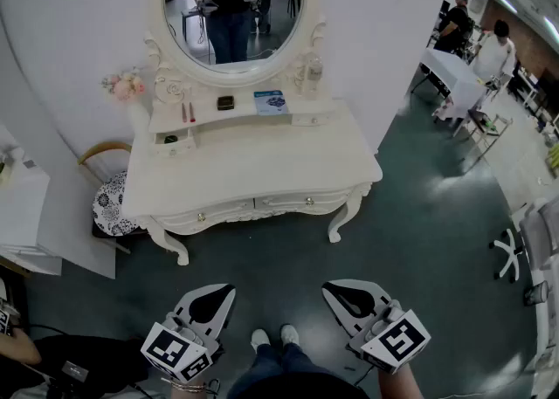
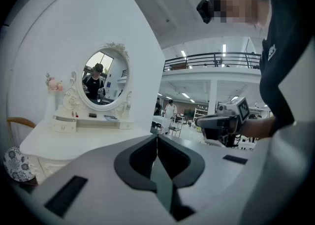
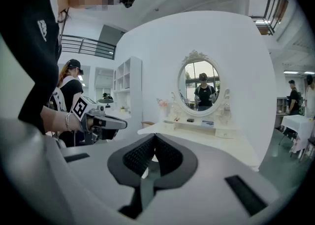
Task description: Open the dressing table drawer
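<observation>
Left gripper and right gripper both clenched empty; step to 12 o'clock, spread jaws, pinch the drawer knob, pull level.

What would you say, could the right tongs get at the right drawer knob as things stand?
Probably yes, with a step forward. The right tongs are shut and held well short of the dressing table, and only open floor lies between them and the knob.
</observation>
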Demonstrator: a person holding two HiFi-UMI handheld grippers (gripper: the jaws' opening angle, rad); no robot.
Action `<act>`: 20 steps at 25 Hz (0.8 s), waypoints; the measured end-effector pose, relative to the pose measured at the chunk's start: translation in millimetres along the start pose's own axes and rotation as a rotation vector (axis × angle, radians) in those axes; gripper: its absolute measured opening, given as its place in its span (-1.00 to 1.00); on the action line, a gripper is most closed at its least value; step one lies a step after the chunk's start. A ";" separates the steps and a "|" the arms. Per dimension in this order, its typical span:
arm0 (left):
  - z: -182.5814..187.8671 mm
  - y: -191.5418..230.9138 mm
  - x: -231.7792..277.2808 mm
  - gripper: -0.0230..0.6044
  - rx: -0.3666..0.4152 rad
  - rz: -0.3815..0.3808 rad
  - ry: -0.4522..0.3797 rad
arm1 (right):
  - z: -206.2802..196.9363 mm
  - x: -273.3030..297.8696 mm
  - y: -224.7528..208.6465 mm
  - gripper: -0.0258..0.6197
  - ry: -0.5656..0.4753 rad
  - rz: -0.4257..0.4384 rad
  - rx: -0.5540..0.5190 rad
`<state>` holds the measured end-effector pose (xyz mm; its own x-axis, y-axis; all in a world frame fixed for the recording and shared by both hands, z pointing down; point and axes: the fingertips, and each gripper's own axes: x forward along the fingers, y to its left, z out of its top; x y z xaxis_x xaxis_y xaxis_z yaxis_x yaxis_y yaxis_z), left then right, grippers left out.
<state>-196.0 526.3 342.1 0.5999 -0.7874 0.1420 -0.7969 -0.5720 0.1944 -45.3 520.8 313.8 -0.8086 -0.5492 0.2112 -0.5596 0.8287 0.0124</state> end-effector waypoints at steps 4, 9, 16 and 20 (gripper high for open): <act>0.8 -23.4 2.4 -0.87 0.005 -0.020 0.003 | -0.7 -6.3 5.9 -0.86 0.001 0.038 0.000; 3.4 -35.0 2.5 -0.87 0.011 -0.013 -0.003 | 6.0 -12.5 11.7 -0.86 -0.014 0.079 -0.034; 8.4 -49.7 9.6 -0.87 0.028 -0.028 -0.011 | 0.3 -27.1 12.5 -0.86 0.007 0.086 -0.055; 10.0 -55.9 14.6 -0.87 0.032 -0.024 -0.015 | -2.5 -35.6 6.7 -0.86 0.010 0.084 -0.049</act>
<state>-143.4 544.5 323.6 0.6178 -0.7766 0.1231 -0.7844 -0.5975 0.1668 -19.7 546.2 308.8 -0.8501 -0.4769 0.2233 -0.4804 0.8761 0.0418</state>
